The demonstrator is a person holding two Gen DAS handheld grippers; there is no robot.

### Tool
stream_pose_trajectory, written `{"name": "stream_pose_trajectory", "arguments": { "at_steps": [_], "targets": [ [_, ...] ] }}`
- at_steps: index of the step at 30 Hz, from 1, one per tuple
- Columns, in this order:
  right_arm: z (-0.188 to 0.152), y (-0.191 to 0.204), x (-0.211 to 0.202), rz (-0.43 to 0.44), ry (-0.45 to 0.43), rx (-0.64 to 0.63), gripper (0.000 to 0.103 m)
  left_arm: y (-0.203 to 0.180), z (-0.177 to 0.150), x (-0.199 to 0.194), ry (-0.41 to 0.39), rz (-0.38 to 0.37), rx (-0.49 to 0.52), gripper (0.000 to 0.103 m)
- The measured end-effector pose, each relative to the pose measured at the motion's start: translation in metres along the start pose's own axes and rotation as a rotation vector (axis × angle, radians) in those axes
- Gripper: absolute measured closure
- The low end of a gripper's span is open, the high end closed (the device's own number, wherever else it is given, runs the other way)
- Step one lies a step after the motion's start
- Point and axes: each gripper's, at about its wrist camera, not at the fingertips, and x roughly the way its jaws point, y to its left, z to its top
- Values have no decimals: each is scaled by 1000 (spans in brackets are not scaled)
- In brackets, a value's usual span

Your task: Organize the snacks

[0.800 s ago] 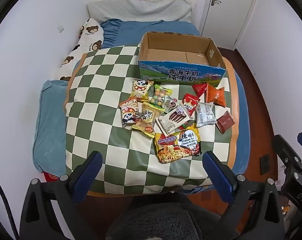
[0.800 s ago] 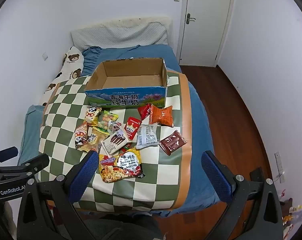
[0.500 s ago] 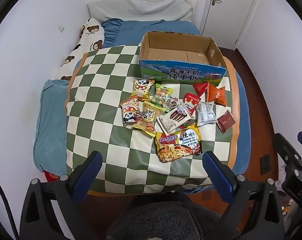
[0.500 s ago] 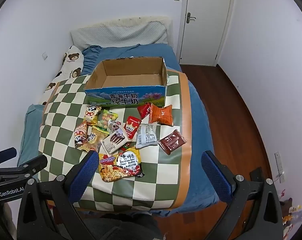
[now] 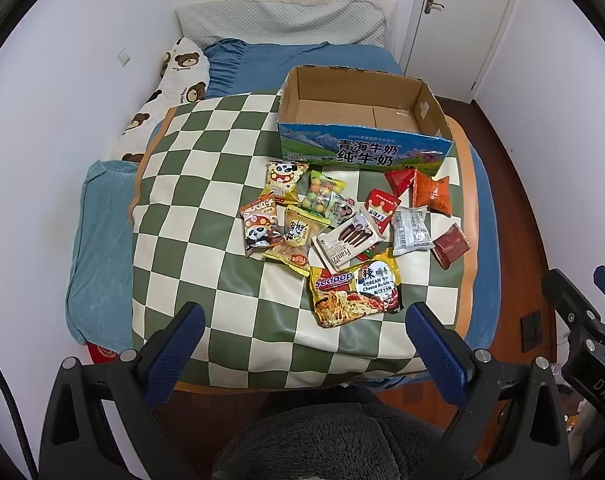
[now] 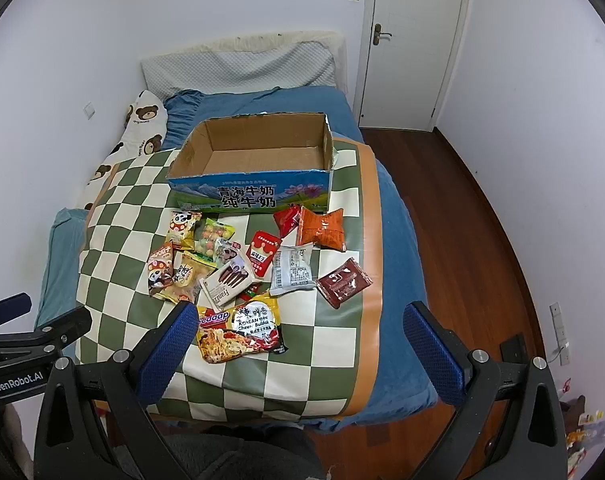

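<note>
Several snack packets lie loose on a green-and-white checkered mat point(image 5: 190, 216) point(image 6: 114, 216) on a bed. Nearest is a yellow noodle pack point(image 5: 356, 292) point(image 6: 240, 330). Beside it lie a white Franzzi box point(image 5: 348, 242) point(image 6: 228, 282), an orange bag point(image 5: 432, 196) point(image 6: 322, 228) and a dark red packet point(image 5: 451, 246) point(image 6: 344, 282). An empty open cardboard box point(image 5: 364, 152) point(image 6: 250, 196) stands behind them. My left gripper point(image 5: 302, 340) and right gripper point(image 6: 298, 338) are open and empty, held above the mat's near edge.
A blue bedsheet point(image 6: 398, 248), a bear-print pillow point(image 5: 170, 92) and a grey pillow point(image 6: 238, 72) lie around the mat. A white wall runs along the left. A closed door point(image 6: 414, 40) and wooden floor point(image 6: 474, 232) are to the right.
Both grippers have come slightly closer to the bed; the snacks and box sit a little lower and larger in both views. Nothing on the mat has moved.
</note>
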Motion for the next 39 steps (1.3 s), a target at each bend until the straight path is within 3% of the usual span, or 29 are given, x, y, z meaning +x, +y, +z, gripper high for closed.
{"name": "stream_pose_trajectory", "arguments": {
  "at_steps": [39],
  "targets": [
    [6, 2, -7, 30, -14, 12, 0, -5, 15, -11, -29, 6, 3, 0]
  ]
}}
